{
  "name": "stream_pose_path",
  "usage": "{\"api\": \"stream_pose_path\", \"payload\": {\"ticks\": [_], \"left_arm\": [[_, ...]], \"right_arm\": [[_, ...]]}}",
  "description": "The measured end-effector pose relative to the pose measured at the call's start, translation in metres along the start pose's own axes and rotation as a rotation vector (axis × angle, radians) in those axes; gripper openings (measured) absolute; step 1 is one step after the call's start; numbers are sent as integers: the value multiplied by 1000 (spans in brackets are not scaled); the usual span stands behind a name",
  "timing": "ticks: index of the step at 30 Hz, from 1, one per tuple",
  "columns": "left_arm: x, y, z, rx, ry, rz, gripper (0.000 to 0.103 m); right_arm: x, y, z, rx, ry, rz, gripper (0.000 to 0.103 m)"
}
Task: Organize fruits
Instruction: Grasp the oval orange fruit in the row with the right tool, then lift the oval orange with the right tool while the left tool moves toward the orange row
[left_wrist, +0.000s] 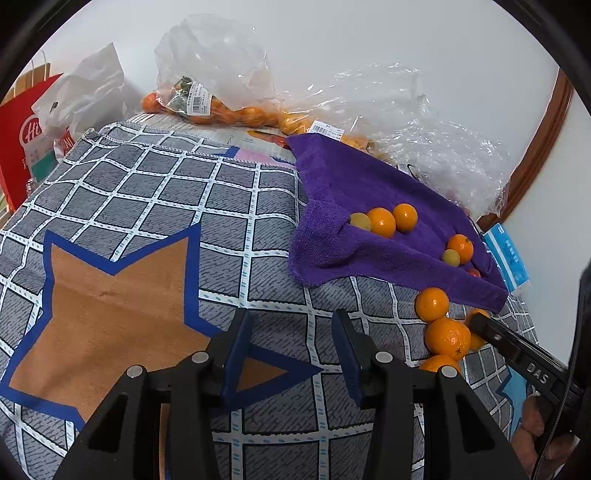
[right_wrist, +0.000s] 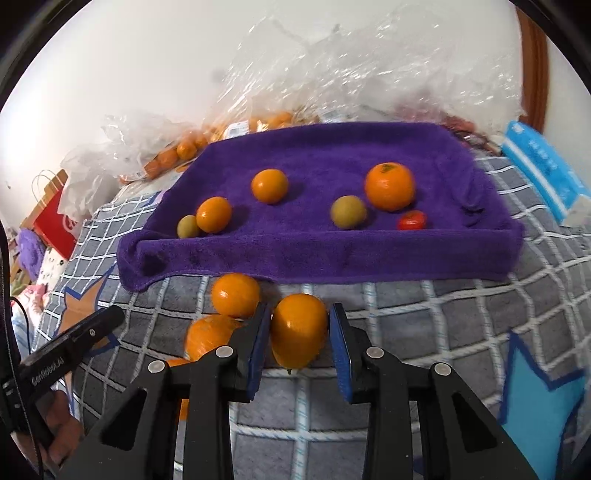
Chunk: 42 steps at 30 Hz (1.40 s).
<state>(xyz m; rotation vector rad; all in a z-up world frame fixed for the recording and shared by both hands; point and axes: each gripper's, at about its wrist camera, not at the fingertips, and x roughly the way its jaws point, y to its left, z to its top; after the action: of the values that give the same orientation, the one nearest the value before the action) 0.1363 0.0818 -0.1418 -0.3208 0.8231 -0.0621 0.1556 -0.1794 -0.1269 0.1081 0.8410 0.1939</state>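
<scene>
My right gripper is shut on an orange just in front of the purple towel, both blue pads against its sides. Two more loose oranges lie to its left on the checked cloth. On the towel sit three oranges, two yellow-green fruits and a small red one. My left gripper hovers open over the cloth's star pattern, nothing between its fingers. The loose oranges lie to its right.
Clear plastic bags holding more oranges and a crumpled clear bag line the back by the wall. A red paper bag stands at the far left. A blue packet lies right of the towel. A hand holds the right gripper's handle.
</scene>
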Motion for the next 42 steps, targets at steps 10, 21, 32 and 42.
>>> {"api": "stream_pose_path", "payload": {"ticks": [10, 21, 32, 42], "left_arm": [[0, -1, -1, 7, -1, 3, 43], [1, -2, -1, 5, 0, 0, 43], [1, -3, -2, 7, 0, 5, 44], [0, 0, -3, -30, -10, -16, 44]], "right_arm": [[-8, -23, -16, -6, 24, -72, 32], [9, -17, -15, -17, 11, -87, 32], [6, -20, -17, 1, -5, -87, 32], [5, -21, -17, 18, -9, -88, 32]]}}
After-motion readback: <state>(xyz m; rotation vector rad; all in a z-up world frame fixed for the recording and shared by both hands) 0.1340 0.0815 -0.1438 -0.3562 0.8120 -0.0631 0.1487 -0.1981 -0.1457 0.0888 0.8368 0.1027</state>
